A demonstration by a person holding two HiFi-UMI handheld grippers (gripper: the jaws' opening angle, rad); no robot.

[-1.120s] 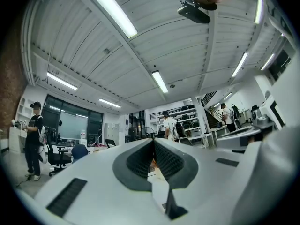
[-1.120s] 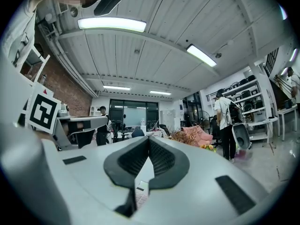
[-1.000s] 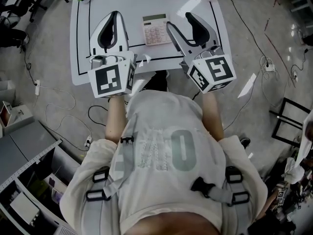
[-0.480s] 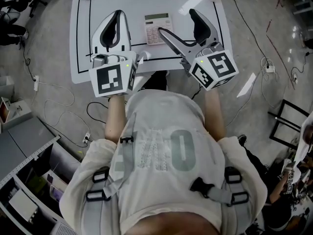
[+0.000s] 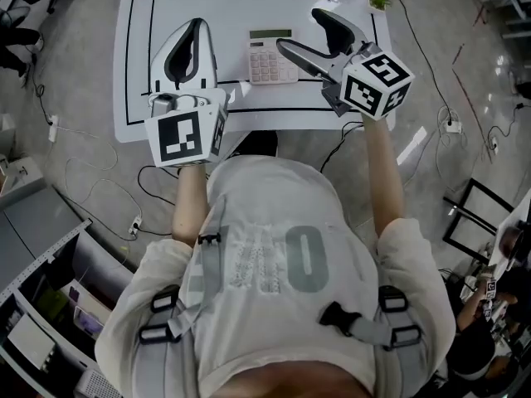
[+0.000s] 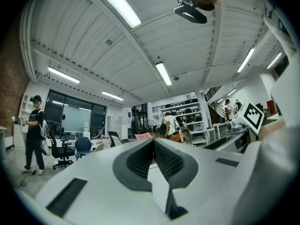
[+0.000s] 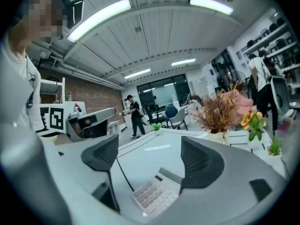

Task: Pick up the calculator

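Low between the wide jaws of the right gripper (image 7: 150,158), now closing but not yet touching it, the calculator (image 7: 157,196) lies flat on the table (image 5: 274,96), display end away, farther from the pinched-together left gripper (image 5: 195,25).

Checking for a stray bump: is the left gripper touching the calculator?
Apart. The head view shows bare white table between the left gripper and the calculator.
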